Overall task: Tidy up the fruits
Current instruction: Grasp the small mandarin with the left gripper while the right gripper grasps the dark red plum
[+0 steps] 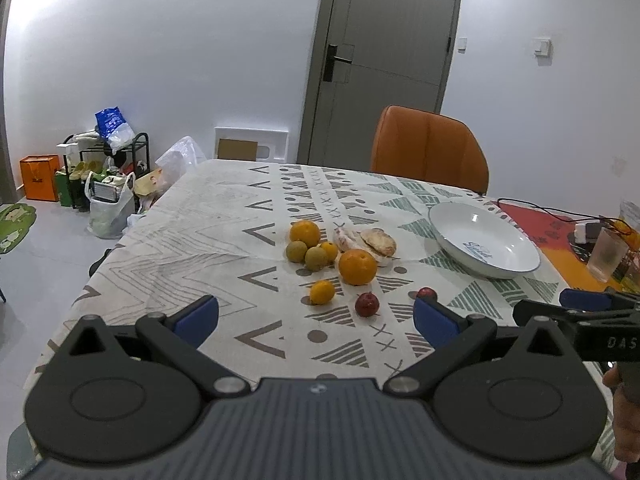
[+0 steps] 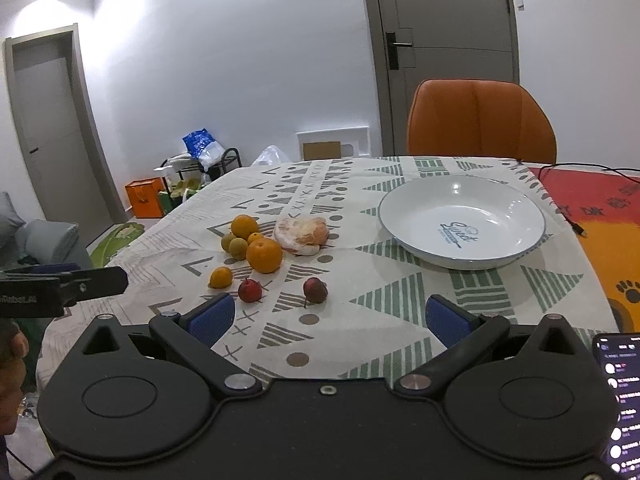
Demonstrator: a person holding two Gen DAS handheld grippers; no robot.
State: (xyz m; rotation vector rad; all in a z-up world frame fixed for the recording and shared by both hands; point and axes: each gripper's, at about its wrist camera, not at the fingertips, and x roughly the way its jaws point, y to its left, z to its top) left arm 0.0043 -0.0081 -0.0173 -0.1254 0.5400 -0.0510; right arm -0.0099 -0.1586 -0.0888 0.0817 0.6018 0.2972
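The fruit lies loose on the cloth-covered surface [image 2: 400, 280], bunched to the left of an empty white plate [image 2: 520, 248], which looks like the place meant to collect it. Nothing is in the plate yet, so the sorting appears not to have begun.

The left hand-held gripper [image 1: 316, 316] hangs above the near edge of the surface with its blue pads set wide and nothing between them. The right hand-held gripper [image 2: 328, 316] is just as wide and just as empty. Both sit back from the fruit, well placed to choose a first piece rather than committed to one.

Nearest the grippers are two small dark red fruits [image 2: 250, 290] [image 2: 315, 289], lying apart from each other, one with a thin stem showing. Being closest and standing clear of the rest, they are the easiest first picks. Just beyond them is a small orange fruit [image 2: 221, 277], then a large orange [image 2: 264, 255] touching a tight cluster: another orange [image 2: 244, 226], a smaller orange one and two greenish-brown round fruits [image 2: 238, 248]. Beside the cluster sits a pale, wrapped or peeled lump [image 2: 302, 235]; it may be citrus in plastic film, but the view is too soft to be sure.

The round fruits will likely roll if nudged, so the packed ones call for a grip from above.
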